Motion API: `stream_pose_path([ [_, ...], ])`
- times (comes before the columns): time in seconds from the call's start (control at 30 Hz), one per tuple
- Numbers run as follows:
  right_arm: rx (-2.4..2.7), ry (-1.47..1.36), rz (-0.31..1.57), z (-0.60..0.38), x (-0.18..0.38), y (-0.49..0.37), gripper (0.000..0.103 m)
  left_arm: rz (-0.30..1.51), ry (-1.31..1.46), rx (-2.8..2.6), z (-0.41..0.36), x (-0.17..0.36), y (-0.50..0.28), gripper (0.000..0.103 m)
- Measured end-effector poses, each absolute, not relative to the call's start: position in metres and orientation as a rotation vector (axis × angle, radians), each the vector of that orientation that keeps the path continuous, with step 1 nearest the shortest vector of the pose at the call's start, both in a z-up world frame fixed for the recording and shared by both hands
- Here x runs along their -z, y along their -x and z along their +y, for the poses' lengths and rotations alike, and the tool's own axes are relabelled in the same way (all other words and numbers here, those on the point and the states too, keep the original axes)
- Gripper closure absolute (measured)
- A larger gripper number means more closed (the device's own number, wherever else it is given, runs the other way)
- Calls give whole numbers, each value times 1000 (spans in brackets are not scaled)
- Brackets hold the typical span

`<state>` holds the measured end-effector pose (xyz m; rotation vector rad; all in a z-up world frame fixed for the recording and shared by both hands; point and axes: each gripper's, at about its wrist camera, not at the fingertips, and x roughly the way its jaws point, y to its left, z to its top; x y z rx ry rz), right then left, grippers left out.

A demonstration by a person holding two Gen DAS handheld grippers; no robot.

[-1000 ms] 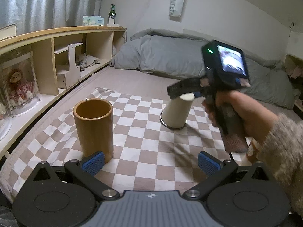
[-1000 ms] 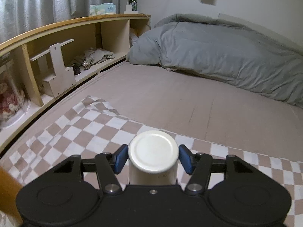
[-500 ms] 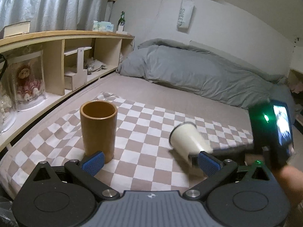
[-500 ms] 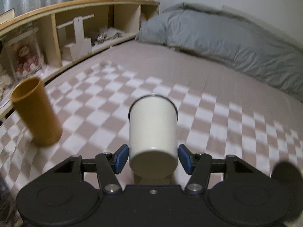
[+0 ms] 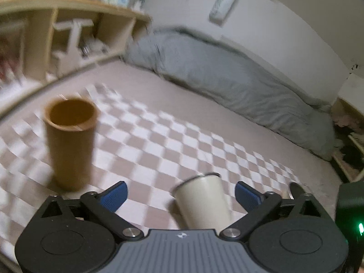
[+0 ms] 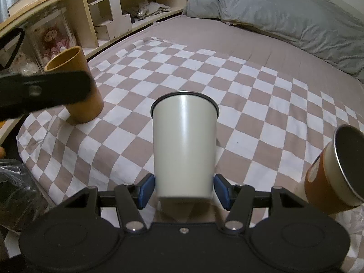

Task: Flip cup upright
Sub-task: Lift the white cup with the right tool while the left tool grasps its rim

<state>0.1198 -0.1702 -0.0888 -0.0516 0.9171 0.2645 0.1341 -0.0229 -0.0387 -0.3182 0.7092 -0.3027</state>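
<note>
My right gripper point(image 6: 184, 190) is shut on the base of a cream metal cup point(image 6: 184, 145), which points away from the camera with its dark rim at the far end, above the checkered cloth point(image 6: 250, 104). In the blurred left wrist view the same cup point(image 5: 202, 202) shows between my left gripper's point(image 5: 179, 195) blue pads, mouth up and leaning left. The pads stand wide apart and do not touch it. The left gripper is open and empty.
A tall brown bamboo cup point(image 6: 75, 86) point(image 5: 70, 141) stands upright at the cloth's left. An orange can point(image 6: 334, 170) with a dark open mouth sits at the right. A wooden shelf point(image 6: 113, 18) runs along the left and a grey duvet point(image 6: 284, 16) lies behind.
My right gripper lifted the cream cup off the cloth and turned it over, rim now away from the camera. The left gripper swung right and closer, so the cup now sits between its fingers.
</note>
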Motion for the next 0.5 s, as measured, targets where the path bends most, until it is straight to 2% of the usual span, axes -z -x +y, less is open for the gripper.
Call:
stream_pose_path([
  [0.07,-284,74,903,-169,86,-116,38,765,360,338,-28,47,-148,7],
  [0.13,-304,86,883,-168,82,-112,34,850,407,371,-33,59,-168,12],
  [0.3,-304,99,878,-174,78,-106,34,1023,463,417,-46,84,-209,14],
  [0.5,-302,129,868,-181,71,-99,34,1101,467,425,-62,100,-234,15],
])
